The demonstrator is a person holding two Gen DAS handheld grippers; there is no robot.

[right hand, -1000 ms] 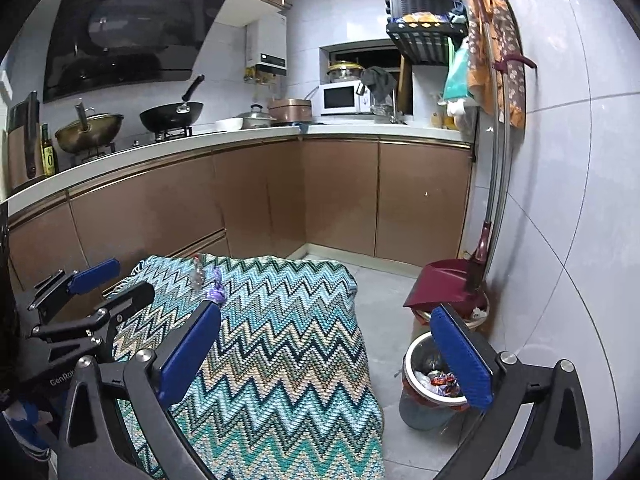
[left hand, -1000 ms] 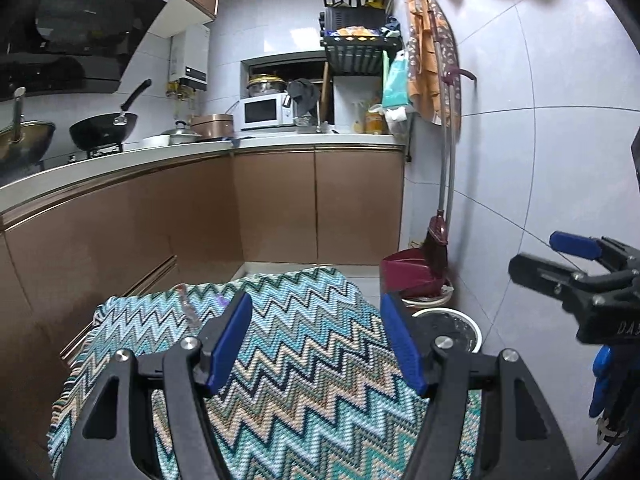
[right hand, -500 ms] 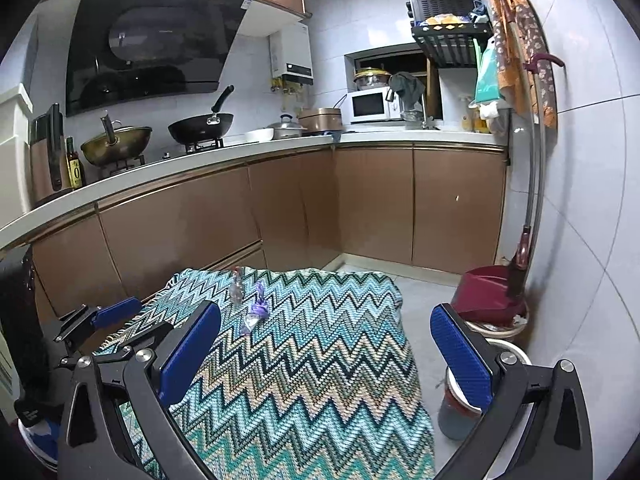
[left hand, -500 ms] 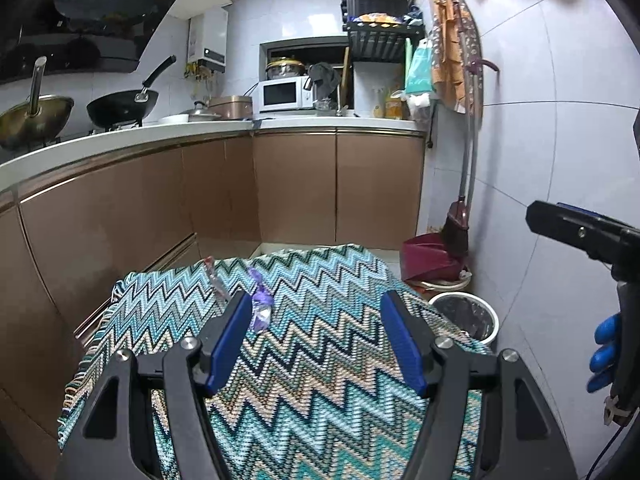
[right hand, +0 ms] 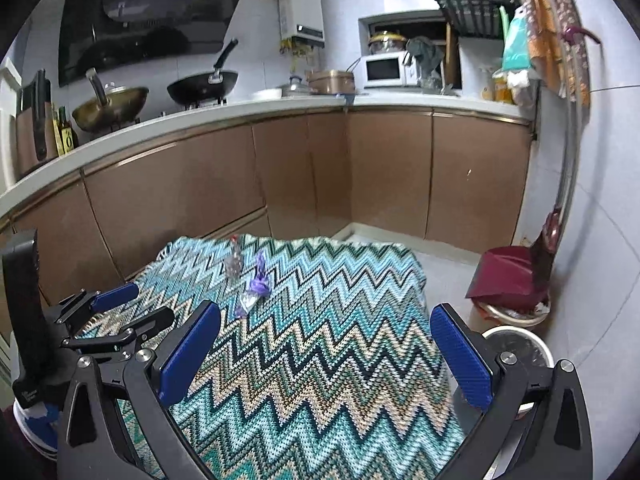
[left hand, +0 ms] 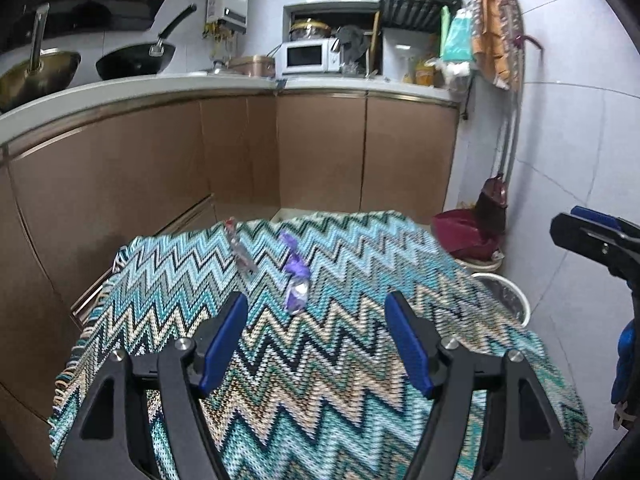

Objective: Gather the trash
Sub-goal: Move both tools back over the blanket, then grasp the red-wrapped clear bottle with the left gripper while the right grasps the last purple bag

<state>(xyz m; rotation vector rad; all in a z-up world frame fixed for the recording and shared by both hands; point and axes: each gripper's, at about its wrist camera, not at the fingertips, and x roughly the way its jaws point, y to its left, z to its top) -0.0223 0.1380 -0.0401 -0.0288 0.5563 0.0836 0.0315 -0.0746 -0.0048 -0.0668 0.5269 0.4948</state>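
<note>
**2 grippers above a zigzag cloth, kitchen corner**

Left gripper: jaws apart, nothing between the blue pads; held over the near part of the zigzag cloth. Right gripper: jaws spread wide, likewise empty, over the same cloth.

Ahead of both grippers, on the cloth: purple wrapper, crumpled; just to its left, a clear wrapper with a red tip. Neither touched by any pad.

To the right of the right gripper, on the floor beside the cloth: white-rimmed trash bin. Beyond it, a maroon dustpan against the tiled wall. Farther ahead: brown cabinets, counter with microwave and black pan.
</note>
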